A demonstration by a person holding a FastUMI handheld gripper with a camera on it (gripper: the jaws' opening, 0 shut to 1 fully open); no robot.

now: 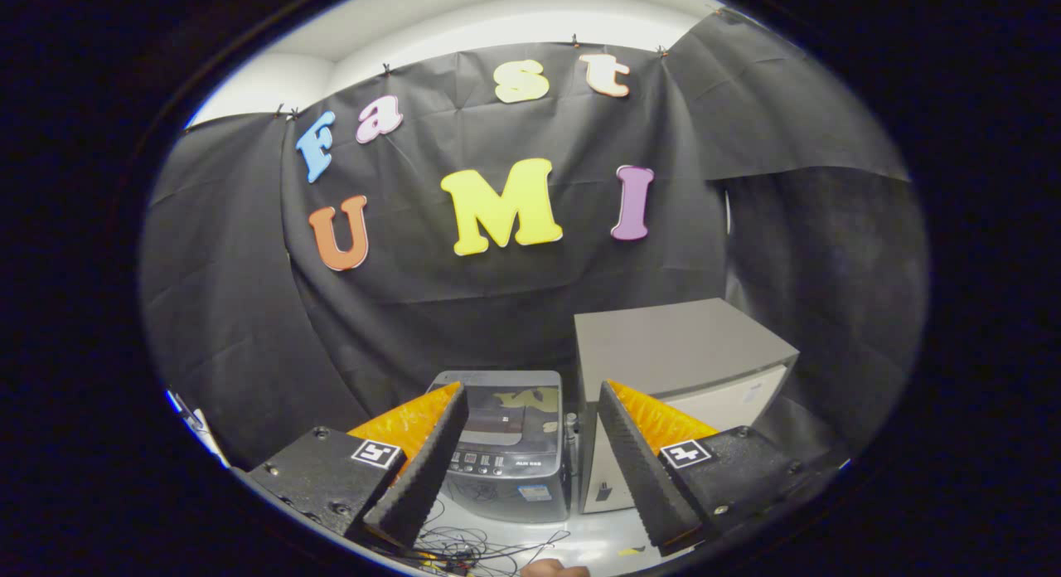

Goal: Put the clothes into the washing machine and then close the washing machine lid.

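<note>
Grey washer point(507, 444) with its lid down, seen between the gripper's fingers.
The gripper point(530, 403) is wide open and holds nothing; beyond it the washer stands just left of a beige cabinet point(675, 349), with loose wires point(472, 548) on the floor in front.

not much readable here tbh. each side of the gripper point(532, 390) has a little white square tag, left marker point(377, 453) and right marker point(687, 453), black blocky code shapes, not real letters. the fingers sit spread apart, nothing between them. beyond them, the washing machine point(506, 428) has tiny print on its control panel point(481, 461) and a small blue sticker point(535, 492), both too small to make out.
</note>
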